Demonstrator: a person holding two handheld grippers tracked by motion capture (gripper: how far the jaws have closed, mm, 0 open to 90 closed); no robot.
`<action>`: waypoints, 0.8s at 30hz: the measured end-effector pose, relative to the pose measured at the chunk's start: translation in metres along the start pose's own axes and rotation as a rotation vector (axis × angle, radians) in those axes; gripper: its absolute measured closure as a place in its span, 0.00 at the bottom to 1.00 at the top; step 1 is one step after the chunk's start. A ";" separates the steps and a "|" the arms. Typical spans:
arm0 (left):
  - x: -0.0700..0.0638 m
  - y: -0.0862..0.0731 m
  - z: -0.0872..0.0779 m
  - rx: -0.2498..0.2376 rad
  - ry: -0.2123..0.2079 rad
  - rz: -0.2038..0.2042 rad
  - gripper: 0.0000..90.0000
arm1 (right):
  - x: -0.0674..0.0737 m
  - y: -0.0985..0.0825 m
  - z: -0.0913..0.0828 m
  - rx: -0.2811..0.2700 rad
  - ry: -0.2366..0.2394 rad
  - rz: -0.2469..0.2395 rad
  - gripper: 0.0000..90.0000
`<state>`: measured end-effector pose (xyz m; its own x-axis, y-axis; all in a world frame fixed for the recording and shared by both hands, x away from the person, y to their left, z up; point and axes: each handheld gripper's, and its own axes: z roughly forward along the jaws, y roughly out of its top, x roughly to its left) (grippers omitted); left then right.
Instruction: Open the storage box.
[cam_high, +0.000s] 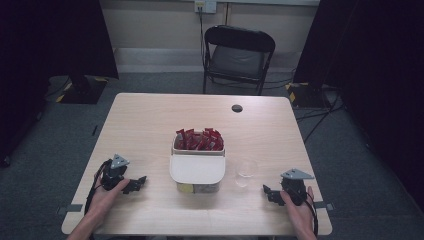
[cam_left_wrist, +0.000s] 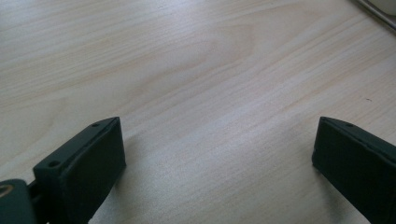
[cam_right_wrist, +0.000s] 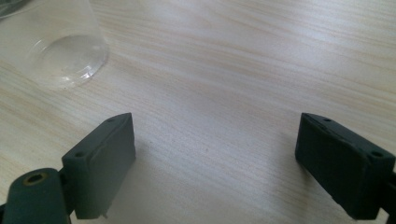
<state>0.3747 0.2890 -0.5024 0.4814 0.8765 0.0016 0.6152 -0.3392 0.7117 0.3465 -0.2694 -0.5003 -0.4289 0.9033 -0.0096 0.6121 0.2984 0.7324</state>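
One cup, one box, two hand-held grippers

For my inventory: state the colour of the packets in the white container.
Red packets, seen best in the high view, filling the container.

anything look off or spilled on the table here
Nothing is spilled. The white lid lies slid toward the near side of the container, leaving the red packets at the far end uncovered. The clear cup stands upright and empty beside it. Both grippers rest open, apart from everything.
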 end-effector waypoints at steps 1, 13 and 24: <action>0.000 0.000 0.000 0.000 0.000 0.000 0.02 | 0.000 0.000 0.000 0.000 -0.002 0.001 0.13; 0.002 0.001 -0.004 -0.007 0.024 -0.033 0.17 | -0.001 -0.001 0.000 -0.001 -0.004 -0.001 0.13; -0.002 0.002 -0.014 -0.017 -0.062 -0.046 0.18 | -0.001 -0.001 0.000 -0.001 -0.004 -0.001 0.13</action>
<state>0.3663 0.2914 -0.4916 0.4912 0.8678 -0.0748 0.6272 -0.2928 0.7217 0.3461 -0.2703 -0.5004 -0.4267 0.9043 -0.0131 0.6108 0.2988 0.7332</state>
